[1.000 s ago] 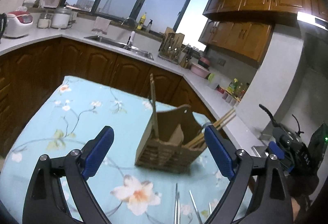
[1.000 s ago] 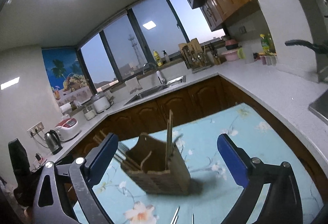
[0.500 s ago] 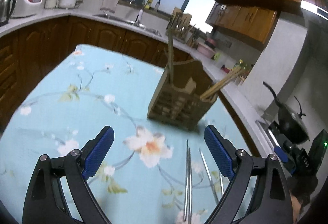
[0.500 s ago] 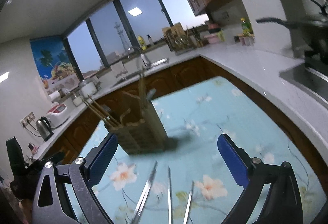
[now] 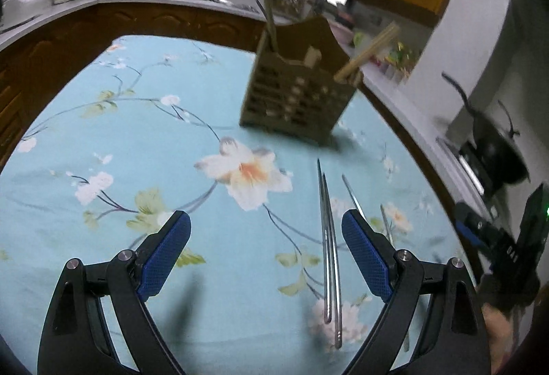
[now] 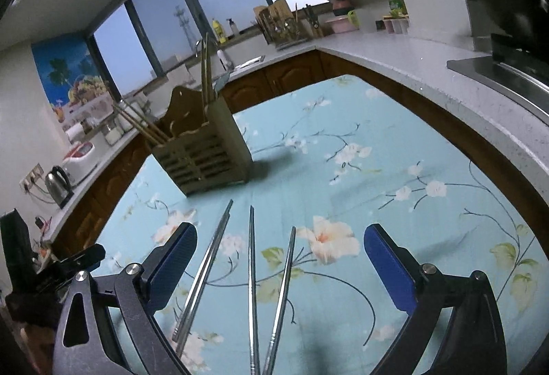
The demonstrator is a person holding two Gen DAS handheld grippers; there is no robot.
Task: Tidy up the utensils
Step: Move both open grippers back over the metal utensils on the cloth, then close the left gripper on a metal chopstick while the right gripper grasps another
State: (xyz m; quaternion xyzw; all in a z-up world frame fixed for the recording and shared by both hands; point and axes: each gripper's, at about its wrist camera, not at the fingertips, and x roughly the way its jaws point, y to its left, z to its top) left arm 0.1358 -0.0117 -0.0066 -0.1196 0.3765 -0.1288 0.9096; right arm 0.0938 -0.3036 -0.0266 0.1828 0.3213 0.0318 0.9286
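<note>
Kitchen table (image 5: 103, 141) now fills both views more than a second ago. Your left gripper (image 5: 266, 249) and right gripper (image 6: 279, 267) both have jaws apart, empty. Steel chopsticks (image 6: 252, 272) lie centre-bottom, before the wooden utensil holder (image 6: 202, 155), which sits higher in frame.

floral tablecloth (image 6: 343, 176), kettle (image 6: 59, 182), black pan (image 6: 507, 2)

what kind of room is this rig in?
A home kitchen, most likely: a sink under the window, wooden cabinets below a pale counter, and a pan on a stove.
</note>
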